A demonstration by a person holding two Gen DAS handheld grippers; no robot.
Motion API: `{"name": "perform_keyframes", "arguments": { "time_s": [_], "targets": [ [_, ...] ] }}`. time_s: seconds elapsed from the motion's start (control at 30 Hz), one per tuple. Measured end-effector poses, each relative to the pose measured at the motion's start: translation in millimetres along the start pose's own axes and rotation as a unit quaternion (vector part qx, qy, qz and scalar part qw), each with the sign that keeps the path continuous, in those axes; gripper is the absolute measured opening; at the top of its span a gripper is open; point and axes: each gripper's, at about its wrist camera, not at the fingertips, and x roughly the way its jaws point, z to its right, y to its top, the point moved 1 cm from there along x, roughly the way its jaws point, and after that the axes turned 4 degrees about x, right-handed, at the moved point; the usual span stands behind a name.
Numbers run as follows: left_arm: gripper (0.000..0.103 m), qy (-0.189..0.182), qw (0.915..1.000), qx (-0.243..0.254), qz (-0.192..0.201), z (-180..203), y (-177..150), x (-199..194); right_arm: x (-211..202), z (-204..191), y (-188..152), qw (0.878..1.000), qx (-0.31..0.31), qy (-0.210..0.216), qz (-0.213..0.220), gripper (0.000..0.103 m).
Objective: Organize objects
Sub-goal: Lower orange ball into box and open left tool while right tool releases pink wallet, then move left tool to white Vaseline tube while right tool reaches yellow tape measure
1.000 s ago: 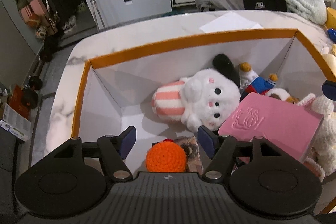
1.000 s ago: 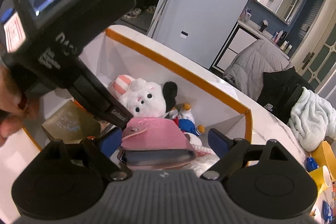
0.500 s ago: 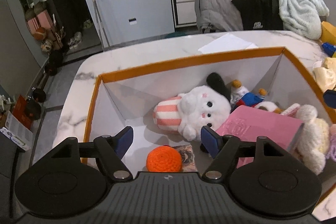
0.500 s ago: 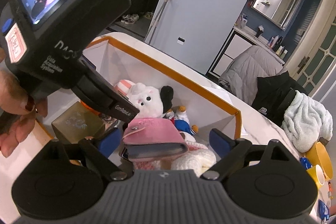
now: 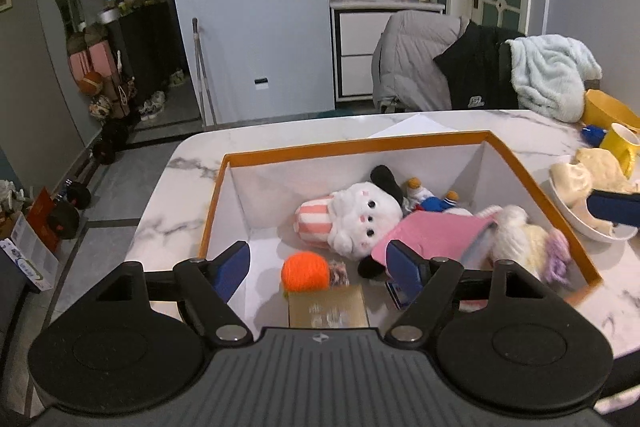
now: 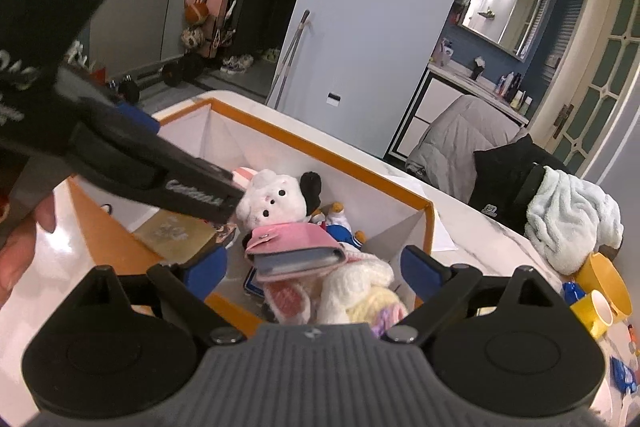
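An orange-rimmed white box (image 5: 352, 143) (image 6: 320, 151) on the marble table holds a white plush dog (image 5: 360, 217) (image 6: 276, 201), a pink wallet (image 5: 432, 237) (image 6: 294, 249), an orange yarn ball (image 5: 305, 271), a gold box (image 5: 328, 307) (image 6: 172, 231), a small duck figure (image 5: 430, 199) and a cream knitted toy (image 5: 524, 239) (image 6: 360, 287). My left gripper (image 5: 318, 267) hovers above the box's near end, jaws opening, nothing between them. My right gripper (image 6: 314, 265) hangs over the near right corner, jaws opening; the wallet lies below, untouched.
A white bowl with cream cloth (image 5: 580, 187), yellow cups (image 5: 620, 143) (image 6: 600, 287) and a sheet of paper (image 5: 416, 127) sit on the table to the right and behind the box. A chair draped with jackets and a pale blanket (image 5: 552, 79) stands beyond. A hand (image 6: 20, 247) holds the left gripper.
Both grippers have pulled back and up from the box while their jaws widened. The pink wallet and the orange ball stay lying inside the box.
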Motion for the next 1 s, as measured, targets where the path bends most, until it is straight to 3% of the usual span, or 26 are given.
{"name": "perform_keyframes", "arguments": {
  "time_s": [0.27,0.47,0.77,1.0],
  "targets": [
    [0.091,-0.011,0.9994,-0.025,0.021,2.2,-38.2,-42.2,-40.3,0.9,-29.0,0.999,0.031,-0.003,0.023,0.097],
    [0.091,0.002,0.9992,-0.035,0.019,5.8,-82.5,-55.3,-49.7,-5.7,-70.6,0.999,0.052,0.001,0.012,0.097],
    [0.091,0.018,0.9987,-0.048,0.004,3.2,-142.2,-56.4,-15.9,-32.2,-135.0,0.998,0.054,-0.002,-0.037,0.097],
    [0.091,0.01,0.998,-0.062,0.004,-2.5,-162.1,-55.6,11.8,-43.1,-149.5,0.996,0.073,0.009,-0.054,0.097]
  ]
}}
